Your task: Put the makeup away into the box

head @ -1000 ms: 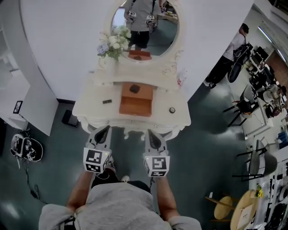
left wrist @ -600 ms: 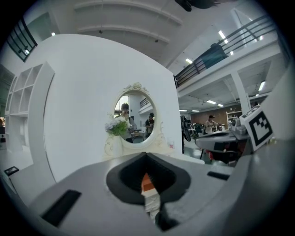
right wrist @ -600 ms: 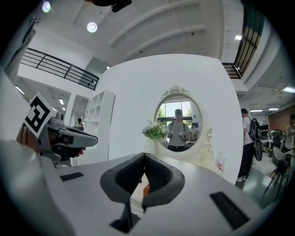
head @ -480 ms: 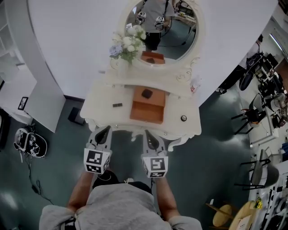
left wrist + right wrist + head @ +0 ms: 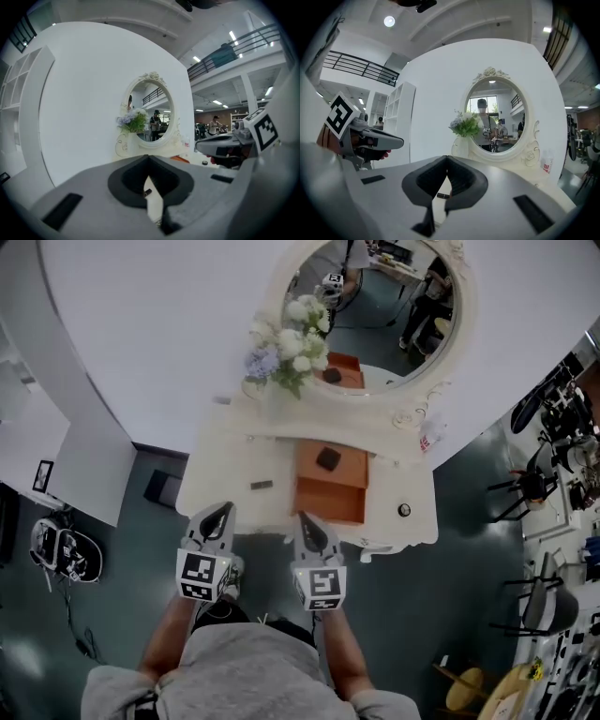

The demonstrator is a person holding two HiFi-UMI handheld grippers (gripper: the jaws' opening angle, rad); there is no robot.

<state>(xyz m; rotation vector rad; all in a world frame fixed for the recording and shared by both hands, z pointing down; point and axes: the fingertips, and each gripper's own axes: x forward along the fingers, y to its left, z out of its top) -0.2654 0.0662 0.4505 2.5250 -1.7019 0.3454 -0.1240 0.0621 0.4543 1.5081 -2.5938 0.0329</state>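
A brown wooden box point(image 5: 330, 482) stands on the white dressing table point(image 5: 225, 474), with a dark compact point(image 5: 328, 458) lying on its top. A small dark makeup stick point(image 5: 261, 486) lies on the table left of the box, and a small round pot point(image 5: 404, 510) lies to the right. My left gripper point(image 5: 223, 510) and right gripper point(image 5: 302, 518) hover side by side at the table's front edge, both shut and empty. In the left gripper view the jaws point(image 5: 149, 159) meet in front of the table. In the right gripper view the jaws point(image 5: 446, 159) point at the mirror.
An oval mirror point(image 5: 380, 306) with a carved frame stands at the table's back, and a vase of flowers point(image 5: 286, 352) is left of it. A small bottle point(image 5: 429, 439) stands at the back right. Chairs and desks fill the room to the right.
Both grippers have moved forward to the table's front edge. The table and mirror have shifted right and nearer in the head view. Both jaws stay shut.
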